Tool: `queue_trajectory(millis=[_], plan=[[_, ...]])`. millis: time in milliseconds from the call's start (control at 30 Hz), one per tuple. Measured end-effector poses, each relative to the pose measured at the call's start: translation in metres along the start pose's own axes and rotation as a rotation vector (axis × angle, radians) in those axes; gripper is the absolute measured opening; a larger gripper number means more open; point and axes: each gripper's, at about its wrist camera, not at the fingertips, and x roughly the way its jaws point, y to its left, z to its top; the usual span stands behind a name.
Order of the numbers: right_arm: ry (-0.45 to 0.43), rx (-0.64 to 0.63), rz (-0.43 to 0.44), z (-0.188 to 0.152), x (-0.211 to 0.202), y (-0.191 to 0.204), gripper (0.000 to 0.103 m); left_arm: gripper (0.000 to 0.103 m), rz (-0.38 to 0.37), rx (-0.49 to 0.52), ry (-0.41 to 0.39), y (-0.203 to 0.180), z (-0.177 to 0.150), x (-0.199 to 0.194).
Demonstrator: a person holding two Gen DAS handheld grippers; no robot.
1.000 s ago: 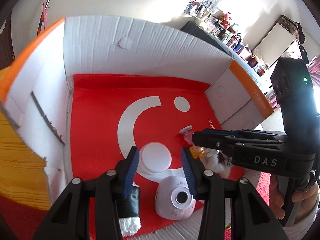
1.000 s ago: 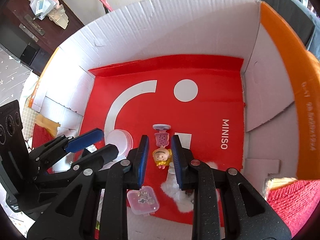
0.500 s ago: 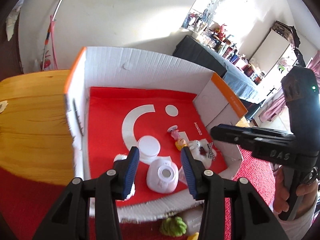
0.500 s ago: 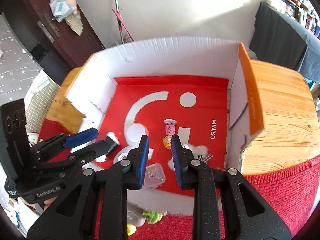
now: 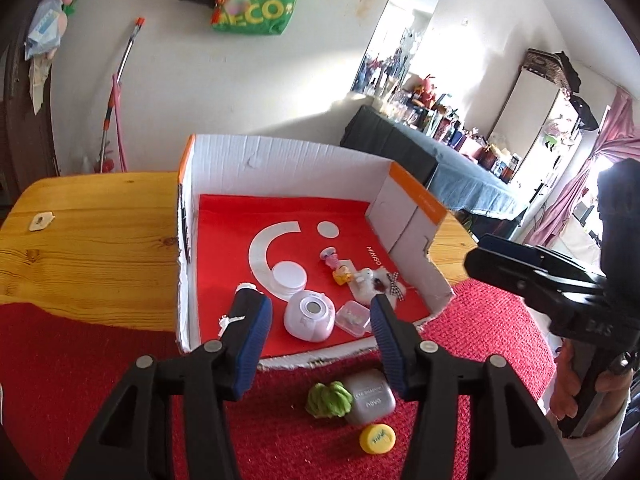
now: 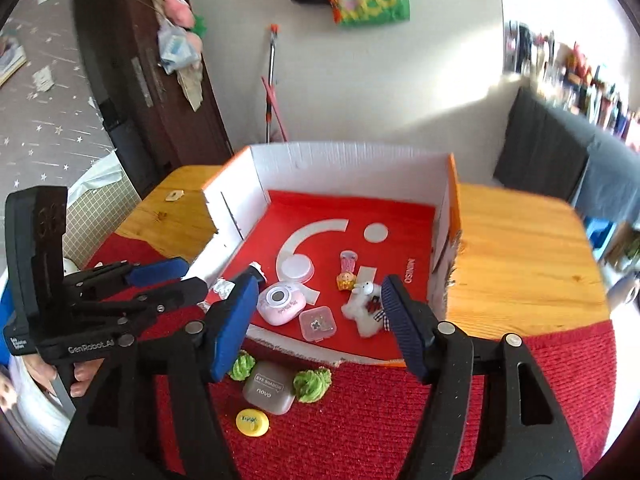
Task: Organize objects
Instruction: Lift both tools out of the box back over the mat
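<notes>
An open white cardboard box (image 5: 280,164) (image 6: 352,164) with a red floor holds a pink round case (image 5: 310,318) (image 6: 282,304), a white lid (image 5: 289,276) (image 6: 297,267), a clear small box (image 5: 353,317) (image 6: 318,323), a small figurine (image 5: 342,272) (image 6: 347,276) and a white plush (image 5: 374,284) (image 6: 366,304). On the red mat in front lie a grey eyeshadow case (image 5: 368,396) (image 6: 270,392), green fuzzy balls (image 5: 329,399) (image 6: 312,385) and a yellow cap (image 5: 377,438) (image 6: 252,422). My left gripper (image 5: 320,344) and right gripper (image 6: 320,324) are open and empty, above the box's front edge.
The box stands on a wooden table (image 5: 88,232) (image 6: 520,256) partly covered by the red mat (image 5: 80,368) (image 6: 540,380). A small tan tag (image 5: 40,221) lies on the wood at left. A dark cabinet (image 6: 132,80) and a cluttered shelf (image 5: 460,128) stand behind.
Both grippers have pulled back and up out of the box. The right gripper's jaws have opened wide. The mat items in front of the box have come into view.
</notes>
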Motion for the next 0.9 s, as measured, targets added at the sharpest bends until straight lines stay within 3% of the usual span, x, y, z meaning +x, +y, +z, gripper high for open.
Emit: queue_trajectory(millis=[100,167,233,433,733,900], plan=[[-0.052,0.015,0.026,-0.011,-0.016,0.004,0.066,0.063,0.024,0.020,-0.036,-0.006,-0.008,-0.013],[-0.081,0.021,0.045,-0.021,-0.026,0.007,0.074,0.067,0.035,0.029,-0.065,-0.010,-0.014,-0.022],[-0.099,0.022,0.056,-0.031,-0.032,0.010,0.077,0.071,0.053,0.037,-0.082,-0.012,-0.021,-0.029],[-0.126,0.024,0.024,-0.062,-0.039,0.017,0.083,0.083,0.127,0.065,-0.117,-0.019,-0.043,-0.040],[-0.109,0.016,-0.041,-0.108,-0.027,0.024,0.089,0.090,0.169,0.014,-0.073,-0.008,-0.085,-0.033],[-0.031,0.041,-0.057,-0.133,-0.004,0.020,0.089,0.090,0.159,0.019,0.018,-0.005,-0.107,-0.012]])
